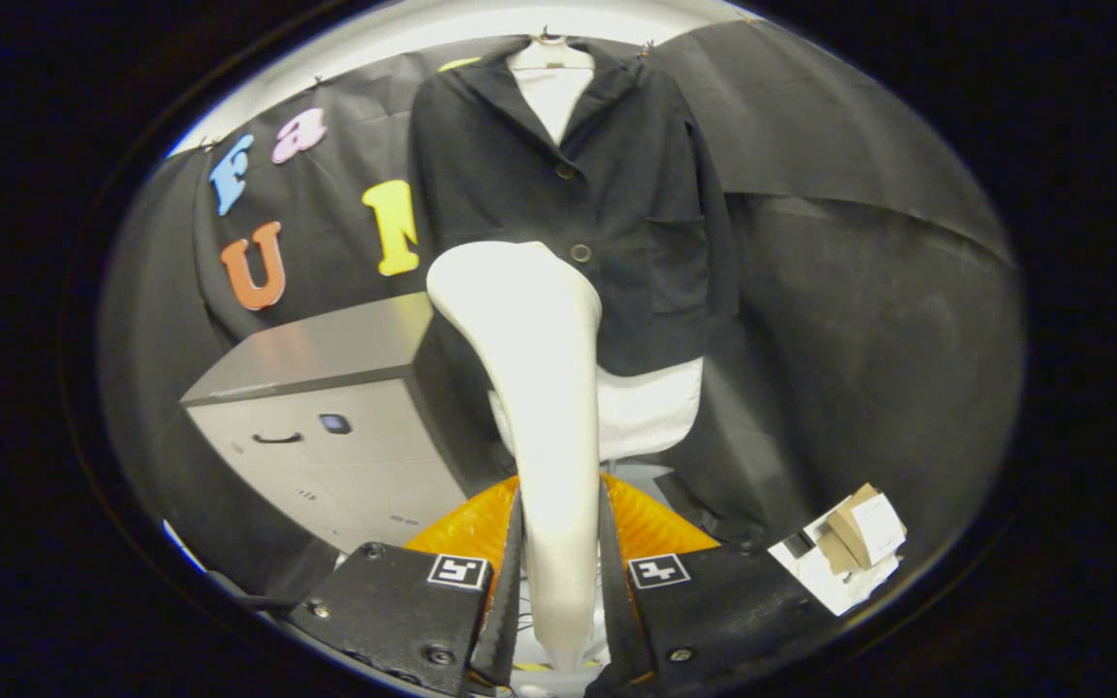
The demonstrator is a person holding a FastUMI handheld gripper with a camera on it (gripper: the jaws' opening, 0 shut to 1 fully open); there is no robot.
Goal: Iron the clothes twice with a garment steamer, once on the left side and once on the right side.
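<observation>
Gripper (560, 582) fingers clamp steamer (539, 388) handle; head raised before dark jacket (597, 194); both passes judged outstanding

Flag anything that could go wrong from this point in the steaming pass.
The tool is shut on the steamer by its narrow handle only, so the wide head could twist or slip under pressure. The head hangs near the jacket buttons and could snag one. The jacket hangs loose on its hanger, so a push may swing it away instead of smoothing it.
</observation>
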